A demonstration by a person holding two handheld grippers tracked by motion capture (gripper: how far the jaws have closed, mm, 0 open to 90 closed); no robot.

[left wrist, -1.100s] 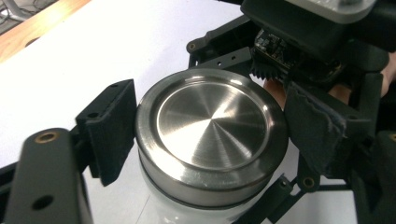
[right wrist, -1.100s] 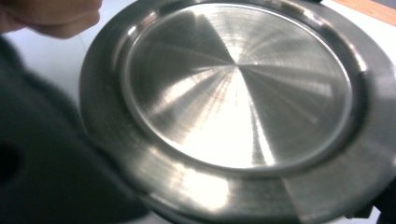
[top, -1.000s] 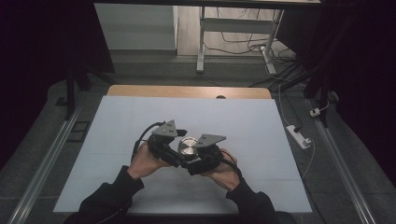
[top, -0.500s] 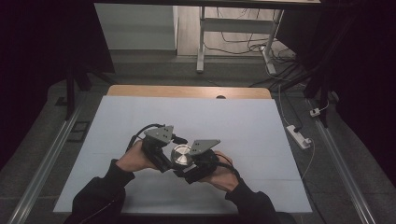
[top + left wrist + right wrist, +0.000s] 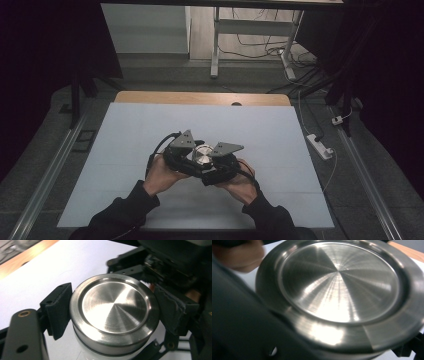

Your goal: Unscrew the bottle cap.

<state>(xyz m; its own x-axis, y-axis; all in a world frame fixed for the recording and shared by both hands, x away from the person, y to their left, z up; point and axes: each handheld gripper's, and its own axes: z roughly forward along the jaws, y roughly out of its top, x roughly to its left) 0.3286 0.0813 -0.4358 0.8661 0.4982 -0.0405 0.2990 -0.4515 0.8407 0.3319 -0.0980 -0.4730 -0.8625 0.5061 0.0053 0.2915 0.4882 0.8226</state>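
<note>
Two grippers: both meet over one jar near the middle of the table (image 5: 125,130), a little toward its near edge.
Jar: a white jar (image 5: 82,355) with a steel lid (image 5: 113,312), lifted just clear of the white tabletop between the two hands.
Right gripper (image 5: 216,165): jaws drawn together on the jar below the lid, so the body stays put while the cap is worked; in its own view the lid (image 5: 337,290) sits right against the lens.
Left gripper (image 5: 112,315): its ribbed pads (image 5: 58,311) flank the lid rim on two sides, the near-left pad touching it, placed there to turn the cap; whether they press at this instant I cannot tell.
Left jaws: they have just been opening, with the lid between them, which reads as a re-grip between twists.
Change: against the frame a second ago, the hands and jar sit slightly nearer the near edge; the lid is on in both.
</note>
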